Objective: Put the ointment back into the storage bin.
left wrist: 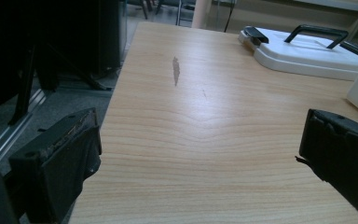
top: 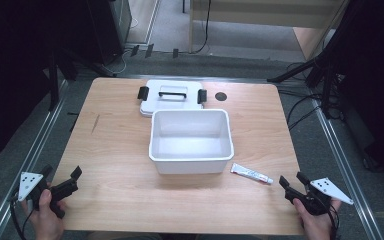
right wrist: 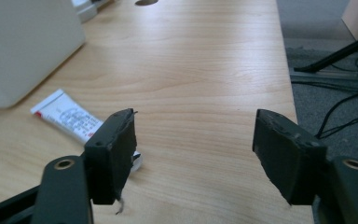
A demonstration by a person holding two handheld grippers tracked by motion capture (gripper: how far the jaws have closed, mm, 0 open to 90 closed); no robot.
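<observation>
Both hands sit at the near table edge; the left gripper (top: 61, 181) and right gripper (top: 291, 180) rest with jaws spread apart, holding nothing; a small tube (top: 252, 174) lies near the right one, beside a white tub (top: 190, 159); its lid (top: 171, 103) lies behind on the wooden table (top: 115, 165); grey floor (top: 240, 40) beyond.

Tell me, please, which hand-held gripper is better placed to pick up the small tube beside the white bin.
Right. The right hand-held gripper is open and sits just beyond the tube, which lies near the white bin. The left hand-held gripper is across the table.
</observation>
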